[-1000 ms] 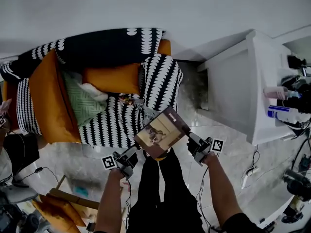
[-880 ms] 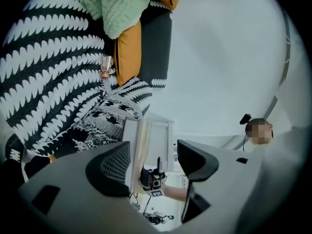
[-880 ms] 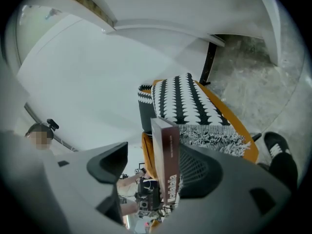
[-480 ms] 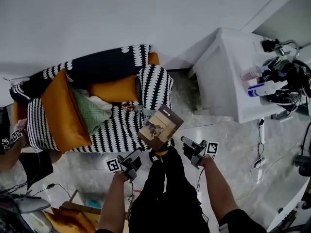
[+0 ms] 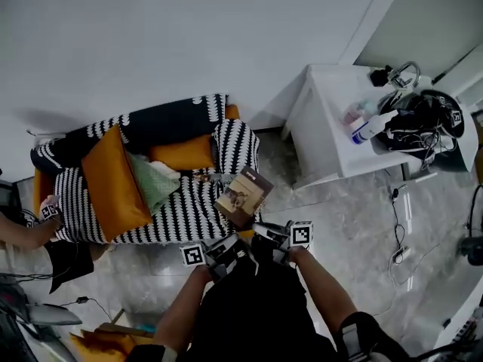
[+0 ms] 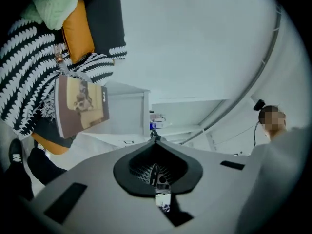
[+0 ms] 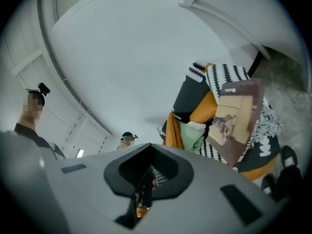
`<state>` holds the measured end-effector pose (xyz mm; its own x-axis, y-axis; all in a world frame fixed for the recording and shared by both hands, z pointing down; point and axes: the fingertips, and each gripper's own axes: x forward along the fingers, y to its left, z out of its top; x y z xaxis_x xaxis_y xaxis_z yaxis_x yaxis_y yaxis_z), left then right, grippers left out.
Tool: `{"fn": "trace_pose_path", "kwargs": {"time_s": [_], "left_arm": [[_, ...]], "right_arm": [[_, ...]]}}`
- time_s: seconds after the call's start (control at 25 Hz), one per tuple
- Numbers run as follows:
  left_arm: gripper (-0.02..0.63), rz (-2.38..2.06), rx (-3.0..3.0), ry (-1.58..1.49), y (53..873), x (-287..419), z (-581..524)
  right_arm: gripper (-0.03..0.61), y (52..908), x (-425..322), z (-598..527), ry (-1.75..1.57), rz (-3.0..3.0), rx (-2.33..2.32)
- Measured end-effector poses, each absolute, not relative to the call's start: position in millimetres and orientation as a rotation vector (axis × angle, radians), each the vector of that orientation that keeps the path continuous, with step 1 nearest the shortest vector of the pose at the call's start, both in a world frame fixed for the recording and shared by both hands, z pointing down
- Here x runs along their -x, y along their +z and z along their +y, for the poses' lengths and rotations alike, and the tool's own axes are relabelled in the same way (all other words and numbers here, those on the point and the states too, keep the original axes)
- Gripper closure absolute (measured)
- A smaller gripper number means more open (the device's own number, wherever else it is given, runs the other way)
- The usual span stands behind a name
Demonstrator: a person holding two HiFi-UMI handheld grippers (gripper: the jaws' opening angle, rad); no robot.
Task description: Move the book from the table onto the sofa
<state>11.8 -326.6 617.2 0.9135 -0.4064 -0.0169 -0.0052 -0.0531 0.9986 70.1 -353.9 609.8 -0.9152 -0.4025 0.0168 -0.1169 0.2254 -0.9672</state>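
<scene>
- Both my grippers have released the book (image 5: pixel 241 196); head view shows it at the sofa's (image 5: pixel 173 211) front right corner, left gripper (image 5: pixel 235 246) and right gripper (image 5: pixel 264 230) apart from it.
- Left gripper view: jaws just closed together, empty.
- Right gripper view: same, pressed together on nothing.

Black-and-white patterned sofa (image 5: pixel 177 210): matt woven cloth. Large orange cushion (image 5: pixel 113 179): smooth, matt cloth. Pale green cushion (image 5: pixel 153 185): ribbed, knit-like cloth. Brown-covered book (image 5: pixel 241 196): smooth paper or card cover. Grey marbled floor (image 5: pixel 347 225): polished-looking stone or tile. White table (image 5: pixel 321 127): smooth, matt.
</scene>
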Motion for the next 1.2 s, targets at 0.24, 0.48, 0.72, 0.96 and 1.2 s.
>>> {"fn": "trace_pose_path", "kwargs": {"time_s": [0.24, 0.48, 0.72, 0.96, 1.2], "left_arm": [[0.603, -0.369, -1.688, -0.339, 563, -6, -290], [0.603, -0.410, -1.869, -0.332, 535, 4, -303], [0.603, -0.410, -1.932, -0.287, 520, 2, -298], [0.603, -0.367, -1.919, -0.302, 517, -6, -285], [0.603, -0.340, -1.921, -0.299, 515, -10, -276]], "right_arm": [[0.571, 556, -51, -326, -1.573, 2.495, 0.504], [0.572, 525, -44, -309, -1.428, 2.664, 0.499], [0.572, 516, -45, -297, -1.396, 2.670, 0.503], [0.572, 514, -38, -285, -1.391, 2.688, 0.489], [0.572, 514, -37, -273, -1.400, 2.697, 0.484]]}}
